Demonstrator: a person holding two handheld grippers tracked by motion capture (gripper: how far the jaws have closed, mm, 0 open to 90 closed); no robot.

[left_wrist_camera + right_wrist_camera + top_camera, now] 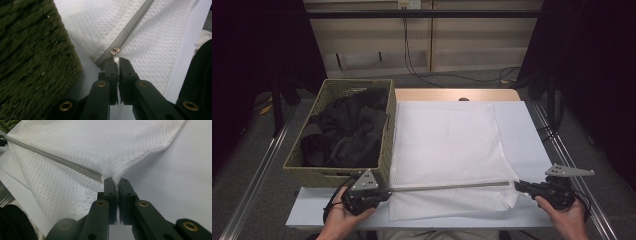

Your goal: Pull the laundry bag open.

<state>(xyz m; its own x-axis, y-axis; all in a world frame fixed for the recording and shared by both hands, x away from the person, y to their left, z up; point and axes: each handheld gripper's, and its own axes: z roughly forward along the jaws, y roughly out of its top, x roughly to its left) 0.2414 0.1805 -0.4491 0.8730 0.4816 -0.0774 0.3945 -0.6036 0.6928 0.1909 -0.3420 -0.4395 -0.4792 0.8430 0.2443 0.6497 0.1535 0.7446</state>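
- Here the left tongs [117, 60] clench the zip-pull tab of the white mesh laundry bag [447, 145].
- Right tongs [117, 181] clench its far corner; the grey zip [447, 187] runs taut between them across the bench.

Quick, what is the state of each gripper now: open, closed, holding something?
Left gripper: closed, jaws pinching the white mesh laundry bag at the zipper end, beside its slider.
Right gripper: closed, jaws pinching the bag's opposite edge.

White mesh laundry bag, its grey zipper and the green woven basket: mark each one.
White mesh laundry bag [447, 140]: high view, middle of the mesh panel.
Grey zipper [447, 187]: high view, mid-length of the strip.
Green woven basket [387, 145]: high view, right wall.
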